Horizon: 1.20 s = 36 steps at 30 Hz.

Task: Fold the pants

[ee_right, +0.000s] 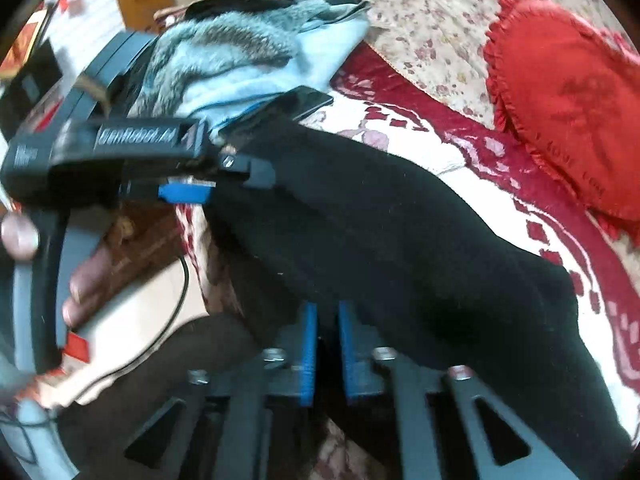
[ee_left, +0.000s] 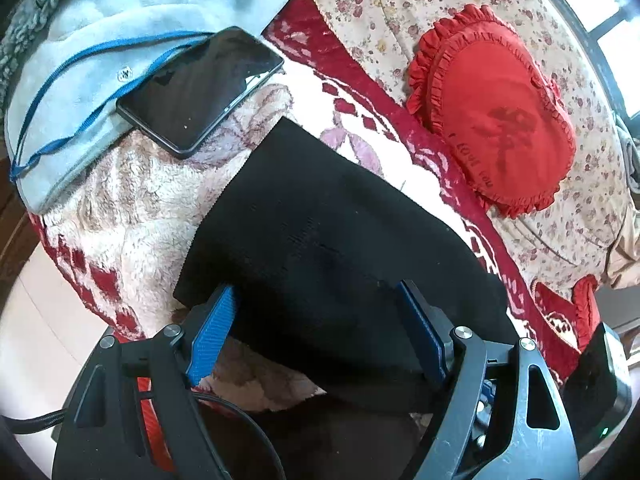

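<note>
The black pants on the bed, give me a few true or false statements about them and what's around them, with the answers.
1. The left gripper is open, its blue pads spread on either side of the black pants. True.
2. The smartphone lies on top of the pants. False: it rests beside them, partly on the light blue fleece garment.
3. The right gripper has its pads close together on the pants fabric. True.
4. The heart-shaped cushion is blue. False: it is red with a ruffled edge.
5. The phone's screen is lit. False: it is dark.
</note>
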Each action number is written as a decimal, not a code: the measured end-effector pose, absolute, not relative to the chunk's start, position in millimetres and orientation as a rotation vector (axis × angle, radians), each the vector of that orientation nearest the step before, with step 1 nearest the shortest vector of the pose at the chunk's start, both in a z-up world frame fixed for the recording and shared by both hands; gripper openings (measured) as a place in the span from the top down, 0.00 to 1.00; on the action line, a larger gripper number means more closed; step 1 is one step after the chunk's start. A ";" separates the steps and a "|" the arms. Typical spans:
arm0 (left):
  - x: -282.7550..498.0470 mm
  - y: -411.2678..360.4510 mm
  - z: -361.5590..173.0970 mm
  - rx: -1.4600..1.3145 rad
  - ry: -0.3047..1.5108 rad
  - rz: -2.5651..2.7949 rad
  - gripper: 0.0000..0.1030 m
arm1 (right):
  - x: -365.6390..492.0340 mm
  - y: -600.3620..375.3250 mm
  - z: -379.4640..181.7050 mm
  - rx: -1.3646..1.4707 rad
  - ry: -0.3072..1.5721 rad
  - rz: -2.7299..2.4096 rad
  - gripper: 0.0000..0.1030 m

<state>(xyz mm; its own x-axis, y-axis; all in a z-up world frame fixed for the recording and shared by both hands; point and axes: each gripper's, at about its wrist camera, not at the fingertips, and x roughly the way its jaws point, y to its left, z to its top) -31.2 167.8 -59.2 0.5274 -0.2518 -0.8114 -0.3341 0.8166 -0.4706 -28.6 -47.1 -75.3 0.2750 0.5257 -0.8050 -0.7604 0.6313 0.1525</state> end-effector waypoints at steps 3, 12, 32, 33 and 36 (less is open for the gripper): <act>-36.9 170.6 -50.7 -0.630 1.013 0.052 0.23 | -30.8 -51.4 -63.7 -0.212 0.968 0.925 0.95; -43.6 170.7 -56.5 -0.595 1.028 0.085 0.23 | -46.9 -46.6 -86.5 -0.183 1.068 0.940 0.95; -25.8 127.2 -51.6 -0.387 0.995 0.098 0.23 | 36.4 -139.8 -51.7 0.021 0.953 0.511 0.75; -24.7 126.4 -54.6 -0.378 1.000 0.106 0.23 | 43.5 -142.3 -57.0 0.035 0.979 0.506 0.75; -23.0 124.8 -60.6 -0.349 1.004 0.124 0.23 | 60.9 -141.8 -69.0 0.055 1.021 0.533 0.75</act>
